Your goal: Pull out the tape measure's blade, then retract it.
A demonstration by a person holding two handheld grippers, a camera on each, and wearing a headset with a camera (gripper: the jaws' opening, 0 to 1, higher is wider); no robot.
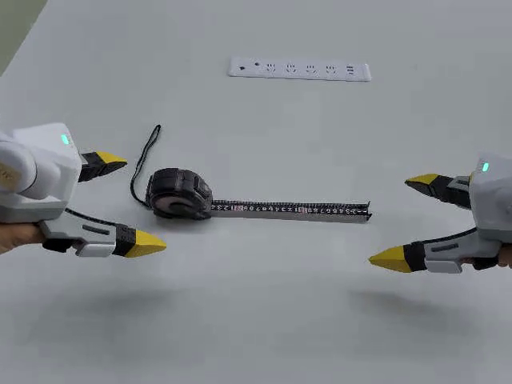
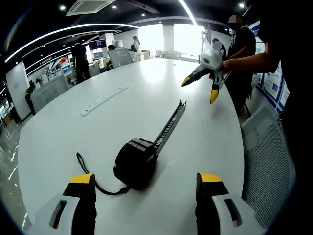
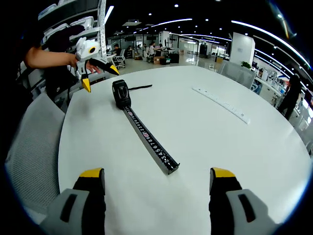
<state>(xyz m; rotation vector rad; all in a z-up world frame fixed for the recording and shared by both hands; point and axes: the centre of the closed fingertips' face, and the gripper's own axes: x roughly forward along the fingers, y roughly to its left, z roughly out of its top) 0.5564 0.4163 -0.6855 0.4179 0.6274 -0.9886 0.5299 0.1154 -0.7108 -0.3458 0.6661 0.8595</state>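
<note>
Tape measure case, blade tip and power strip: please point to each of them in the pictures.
tape measure case [image 1: 180, 194]: head view, centre of the black housing.
blade tip [image 1: 366, 212]: head view, hooked end of the pulled-out blade.
power strip [image 1: 300, 69]: head view, middle of its white top.

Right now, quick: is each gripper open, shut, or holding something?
Left gripper: open, holding nothing, near the tape measure.
Right gripper: open, holding nothing, just past the blade tip.
</note>
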